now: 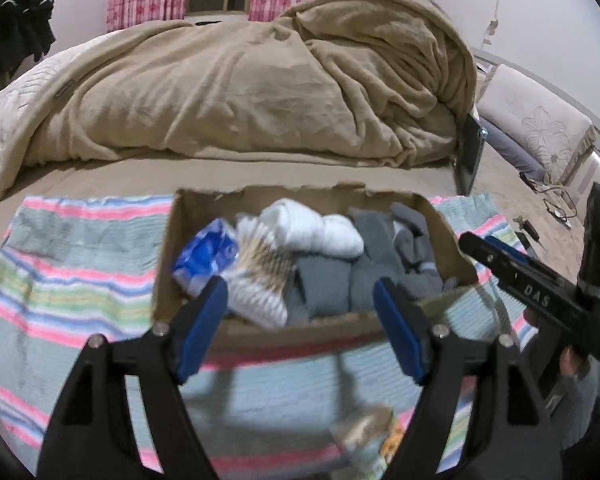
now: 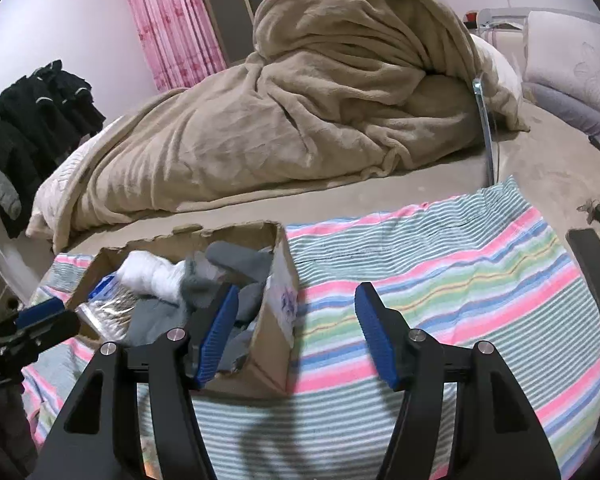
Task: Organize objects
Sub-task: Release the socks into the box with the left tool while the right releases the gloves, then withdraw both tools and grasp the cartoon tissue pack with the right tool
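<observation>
**Both claws spread wide at the cardboard box**

A torn-edged cardboard box (image 1: 168, 276) is seen standing on a striped towel (image 1: 80, 280) spread over the bed. Inside the box, white socks (image 1: 320, 228) are piled toward the far wall, grey socks (image 1: 380, 264) fill its right half, a blue packet (image 1: 208, 252) is tucked into its left end, and a clear pack of cotton swabs (image 1: 260, 264) lies just beside that packet.

The left gripper (image 1: 300, 312) is held above the box's near wall with its jaws wide apart and nothing between them. The right gripper (image 2: 296, 320) is likewise spread wide and empty; its left finger (image 2: 216, 340) is seen over the box's right end, while the other finger lies over bare towel beyond the box's right wall.

A small blurred packet (image 1: 376, 436) lies on the towel near the box's front side. Behind the box, a heaped tan blanket (image 1: 240, 92) is seen.
</observation>
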`<state>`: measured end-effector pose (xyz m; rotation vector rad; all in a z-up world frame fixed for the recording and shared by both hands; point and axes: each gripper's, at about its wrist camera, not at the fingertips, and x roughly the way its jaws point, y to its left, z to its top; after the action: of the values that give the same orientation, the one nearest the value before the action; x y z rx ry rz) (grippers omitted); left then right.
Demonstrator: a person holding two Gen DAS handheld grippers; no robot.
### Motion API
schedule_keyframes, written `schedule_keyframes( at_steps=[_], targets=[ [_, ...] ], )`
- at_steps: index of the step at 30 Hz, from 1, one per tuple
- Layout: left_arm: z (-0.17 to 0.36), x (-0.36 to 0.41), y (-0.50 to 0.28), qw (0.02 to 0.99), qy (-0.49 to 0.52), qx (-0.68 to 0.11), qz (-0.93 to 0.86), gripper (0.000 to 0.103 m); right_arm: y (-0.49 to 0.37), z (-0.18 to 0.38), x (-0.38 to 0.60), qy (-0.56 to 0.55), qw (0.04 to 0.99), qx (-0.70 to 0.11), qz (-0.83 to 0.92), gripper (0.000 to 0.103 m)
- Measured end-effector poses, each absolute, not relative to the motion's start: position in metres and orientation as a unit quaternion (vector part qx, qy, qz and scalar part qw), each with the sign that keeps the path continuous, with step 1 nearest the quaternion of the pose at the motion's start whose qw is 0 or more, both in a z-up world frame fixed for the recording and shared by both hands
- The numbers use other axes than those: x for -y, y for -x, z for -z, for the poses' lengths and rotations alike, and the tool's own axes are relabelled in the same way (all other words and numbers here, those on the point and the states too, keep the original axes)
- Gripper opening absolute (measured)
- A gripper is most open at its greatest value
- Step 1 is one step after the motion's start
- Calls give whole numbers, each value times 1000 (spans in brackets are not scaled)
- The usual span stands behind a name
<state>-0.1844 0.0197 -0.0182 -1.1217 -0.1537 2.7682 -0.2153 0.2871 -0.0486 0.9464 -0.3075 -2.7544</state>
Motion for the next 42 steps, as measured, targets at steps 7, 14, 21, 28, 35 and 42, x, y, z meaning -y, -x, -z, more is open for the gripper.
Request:
schedule_keyframes(
  at_steps=[7,14,21,28,35,42],
  targets=[
    [14,-14,145,75,366,51,-926,77,190,41,-277,-324,136,101,931,64],
    [14,-9,114,80,365,56,-926,77,160,36,-261,-337,155,88,924,64],
    [15,7,94,72,363,72,-926,77,140,39,-225,-359,190,45,913,64],
    [22,21,81,58,368,70,-925,77,129,53,-197,-384,210,12,899,64],
    [34,32,72,44,375,72,-923,77,126,67,-181,-405,222,-13,887,64],
    [43,45,66,34,381,83,-920,77,122,82,-163,-425,231,-45,874,64]
  ],
)
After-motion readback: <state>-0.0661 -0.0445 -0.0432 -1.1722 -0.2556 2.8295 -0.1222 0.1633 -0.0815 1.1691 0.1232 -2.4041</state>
